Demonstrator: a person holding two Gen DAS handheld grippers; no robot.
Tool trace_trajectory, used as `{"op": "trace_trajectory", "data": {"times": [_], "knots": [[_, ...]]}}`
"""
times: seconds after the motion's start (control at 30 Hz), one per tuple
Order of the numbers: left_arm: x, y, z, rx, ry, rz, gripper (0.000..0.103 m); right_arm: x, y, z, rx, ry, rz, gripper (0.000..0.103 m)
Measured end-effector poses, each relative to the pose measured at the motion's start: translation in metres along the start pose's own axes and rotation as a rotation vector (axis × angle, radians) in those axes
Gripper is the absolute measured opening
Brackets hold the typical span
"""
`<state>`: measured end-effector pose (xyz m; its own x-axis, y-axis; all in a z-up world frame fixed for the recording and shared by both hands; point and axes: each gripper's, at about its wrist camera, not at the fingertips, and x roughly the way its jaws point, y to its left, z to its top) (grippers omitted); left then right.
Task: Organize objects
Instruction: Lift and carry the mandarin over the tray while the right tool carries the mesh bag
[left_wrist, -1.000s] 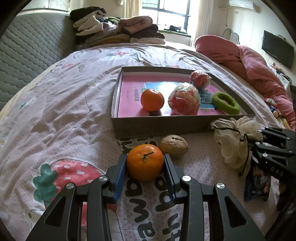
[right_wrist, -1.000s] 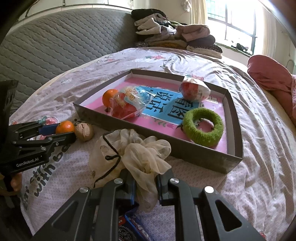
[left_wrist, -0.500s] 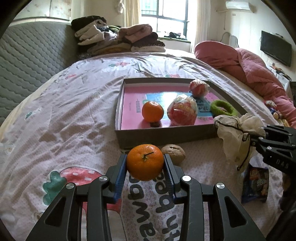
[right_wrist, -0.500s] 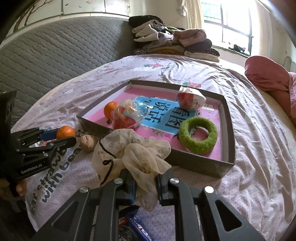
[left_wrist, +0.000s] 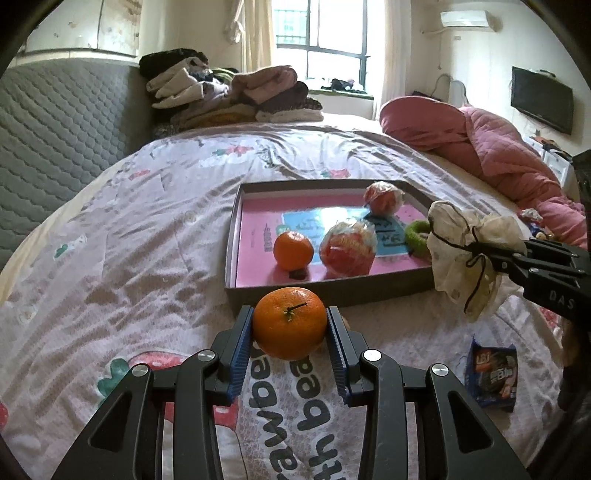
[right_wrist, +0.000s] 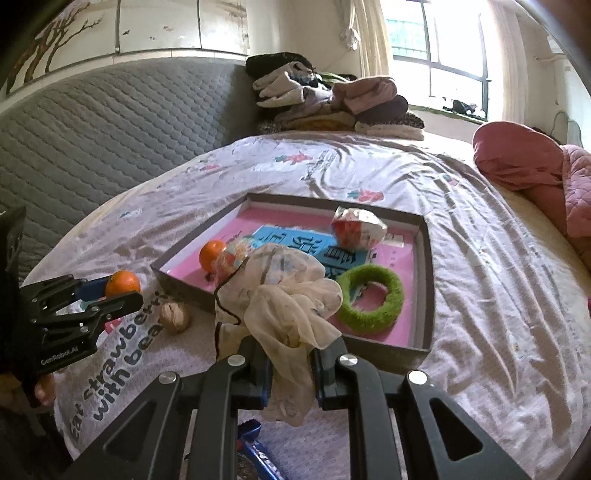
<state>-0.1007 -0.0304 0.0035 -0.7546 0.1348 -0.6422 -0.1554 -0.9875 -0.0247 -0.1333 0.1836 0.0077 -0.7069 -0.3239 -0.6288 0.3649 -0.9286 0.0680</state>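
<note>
Left claw (left_wrist: 290, 332): clamped on a round orange tangerine (left_wrist: 290, 323), lifted above the bed sheet (left_wrist: 110, 258), just before the tray's near wall.
Right claw (right_wrist: 291, 363): pinching a cream gauze drawstring pouch (right_wrist: 291, 306), hanging over the shallow grey pink-lined cardboard tray (right_wrist: 426, 280).

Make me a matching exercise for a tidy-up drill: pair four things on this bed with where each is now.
Things:
1. mandarin with stem
2. cream cloth pouch
3. green ring
4. walnut

Places:
A. on the bedsheet beside the box
B. between the left gripper's fingers
C. inside the box
D. between the right gripper's fingers

Pairs: 1-B, 2-D, 3-C, 4-A
</note>
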Motion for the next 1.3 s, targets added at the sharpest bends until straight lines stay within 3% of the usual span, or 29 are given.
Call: {"op": "trace_trajectory", "data": {"times": [0.37, 1.3], "knots": [[-0.007, -0.006, 0.009, 0.036, -0.04, -0.003, 0.039, -0.015, 0.003, 0.012, -0.054, -0.075, -0.061, 0.017], [-0.01, -0.005, 0.053, 0.062, -0.115, 0.018, 0.039, -0.034, -0.007, 0.041, -0.063, -0.164, -0.106, 0.017]]}}
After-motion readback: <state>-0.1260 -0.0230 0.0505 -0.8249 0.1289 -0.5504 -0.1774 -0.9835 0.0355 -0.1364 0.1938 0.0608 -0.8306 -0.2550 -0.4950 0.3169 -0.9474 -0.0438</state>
